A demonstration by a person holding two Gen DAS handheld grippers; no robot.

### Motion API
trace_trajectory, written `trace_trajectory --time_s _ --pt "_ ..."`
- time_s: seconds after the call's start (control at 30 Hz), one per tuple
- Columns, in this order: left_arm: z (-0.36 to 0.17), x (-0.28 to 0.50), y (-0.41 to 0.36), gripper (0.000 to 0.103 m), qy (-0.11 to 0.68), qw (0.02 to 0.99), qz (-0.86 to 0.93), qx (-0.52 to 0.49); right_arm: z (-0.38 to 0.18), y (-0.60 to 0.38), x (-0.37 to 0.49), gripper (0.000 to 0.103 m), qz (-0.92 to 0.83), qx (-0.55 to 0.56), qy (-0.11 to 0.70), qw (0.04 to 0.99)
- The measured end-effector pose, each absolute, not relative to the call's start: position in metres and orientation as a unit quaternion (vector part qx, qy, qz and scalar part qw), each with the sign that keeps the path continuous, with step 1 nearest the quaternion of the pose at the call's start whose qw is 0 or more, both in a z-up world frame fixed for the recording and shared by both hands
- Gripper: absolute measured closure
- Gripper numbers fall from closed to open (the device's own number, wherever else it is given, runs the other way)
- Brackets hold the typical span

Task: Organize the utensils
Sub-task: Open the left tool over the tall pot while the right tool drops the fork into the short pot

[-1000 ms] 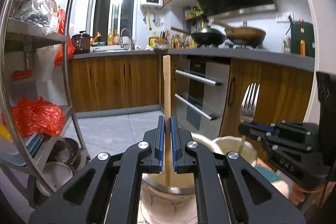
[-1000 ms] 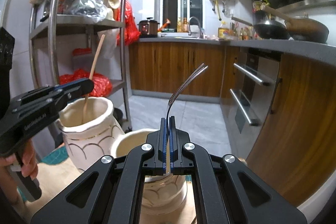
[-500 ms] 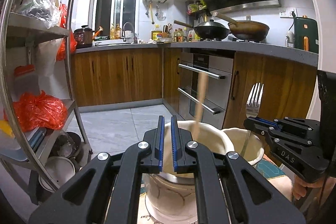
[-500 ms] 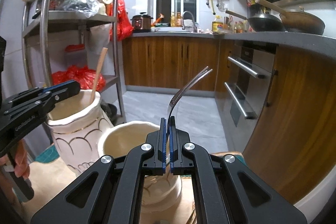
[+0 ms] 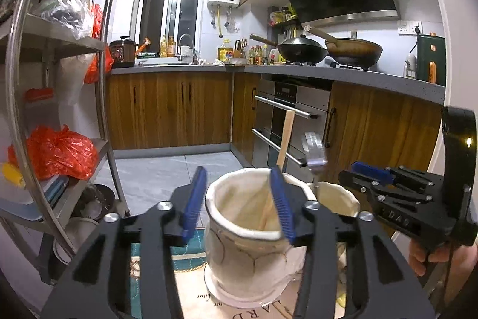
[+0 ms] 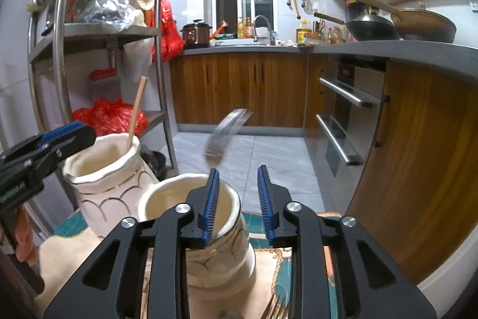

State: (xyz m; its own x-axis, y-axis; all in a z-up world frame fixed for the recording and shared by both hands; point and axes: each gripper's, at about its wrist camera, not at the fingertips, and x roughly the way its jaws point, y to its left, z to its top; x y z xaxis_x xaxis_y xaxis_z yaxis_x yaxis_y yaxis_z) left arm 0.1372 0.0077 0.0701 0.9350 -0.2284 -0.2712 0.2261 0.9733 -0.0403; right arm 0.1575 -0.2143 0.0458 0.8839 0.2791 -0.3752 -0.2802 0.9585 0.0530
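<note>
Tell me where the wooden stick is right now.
The wooden stick stands leaning in the taller cream jar, at left in the right wrist view, beside the shorter jar.

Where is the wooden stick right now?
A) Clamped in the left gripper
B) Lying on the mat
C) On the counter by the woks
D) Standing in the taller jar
D: the wooden stick leans inside the taller jar, while the left gripper is open with nothing clamped.

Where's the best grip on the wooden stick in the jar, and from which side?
Take the wooden stick on its bare upper shaft, above the jar rim, coming from above. It leans on the rim with its lower end inside, so only that part is exposed.
</note>
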Motion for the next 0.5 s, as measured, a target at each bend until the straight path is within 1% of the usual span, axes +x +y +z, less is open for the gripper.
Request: trace_trajectory --time_s 0.03,0.07,0.1,0.13,0.17,0.2,0.23,0.3,0.5 --pt "0.070 0.132 0.008 0.046 0.136 0.984 -0.115 -0.004 0.047 -0.216 0.154 0.055 0.145 0.002 0.191 0.971" --pt "0.070 0.128 0.008 0.037 0.134 0.984 -0.116 -0.005 0.049 -0.219 0.149 0.051 0.145 0.005 0.188 0.971" --pt "0.070 0.122 0.008 0.030 0.132 0.984 -0.116 -0.007 0.050 -0.223 0.142 0.044 0.144 0.009 0.184 0.972" --pt "0.070 0.117 0.009 0.026 0.130 0.985 -0.116 -0.009 0.051 -0.225 0.138 0.035 0.143 0.010 0.183 0.973" --pt "0.070 0.113 0.009 0.017 0.129 0.985 -0.115 -0.011 0.052 -0.228 0.132 0.032 0.143 0.013 0.181 0.973" --pt "0.069 0.106 0.010 0.006 0.124 0.986 -0.109 -0.015 0.054 -0.233 0.125 0.023 0.145 0.019 0.178 0.973" --pt "0.068 0.101 0.011 0.006 0.121 0.987 -0.105 -0.017 0.055 -0.236 0.121 0.015 0.145 0.022 0.177 0.973" --pt "0.066 0.092 0.011 0.006 0.121 0.987 -0.103 -0.018 0.055 -0.244 0.107 0.010 0.143 0.030 0.172 0.974" --pt "0.047 0.073 0.008 0.006 0.160 0.981 -0.106 -0.021 0.043 -0.262 0.082 0.006 0.120 0.027 0.184 0.975"
